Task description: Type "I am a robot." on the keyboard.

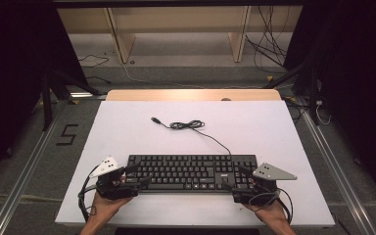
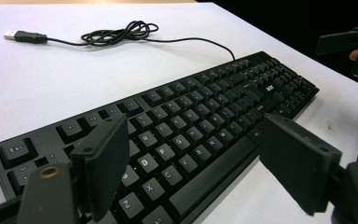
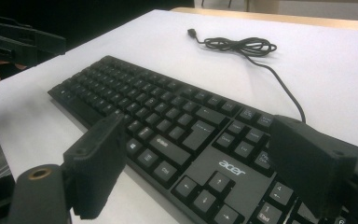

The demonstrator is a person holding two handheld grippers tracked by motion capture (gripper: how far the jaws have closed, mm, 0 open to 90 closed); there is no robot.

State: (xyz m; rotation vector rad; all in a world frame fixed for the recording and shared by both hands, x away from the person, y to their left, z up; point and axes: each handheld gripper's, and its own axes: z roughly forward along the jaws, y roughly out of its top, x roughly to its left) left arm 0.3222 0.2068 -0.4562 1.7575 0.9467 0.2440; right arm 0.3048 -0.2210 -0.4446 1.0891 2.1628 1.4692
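A black keyboard (image 1: 192, 172) lies near the front edge of the white table (image 1: 127, 132). Its thin cable runs back to a loose coil (image 1: 187, 125) and ends in a USB plug (image 1: 154, 119). My left gripper (image 1: 138, 175) stands open at the keyboard's left end. In the left gripper view, the left gripper (image 2: 196, 158) has one jaw over the keys (image 2: 177, 121) and the other over the table by the front edge. My right gripper (image 1: 234, 178) is open at the right end. In its own view the right gripper (image 3: 200, 163) spans the arrow keys (image 3: 209, 186), with nothing pressed.
A wooden strip (image 1: 191, 95) borders the table's far edge. Beyond it stand wooden shelf legs (image 1: 120, 39) and loose floor cables (image 1: 269, 54). Dark stand legs (image 1: 49, 93) rise at the left and right. A "5" (image 1: 67, 134) is marked on the floor at the left.
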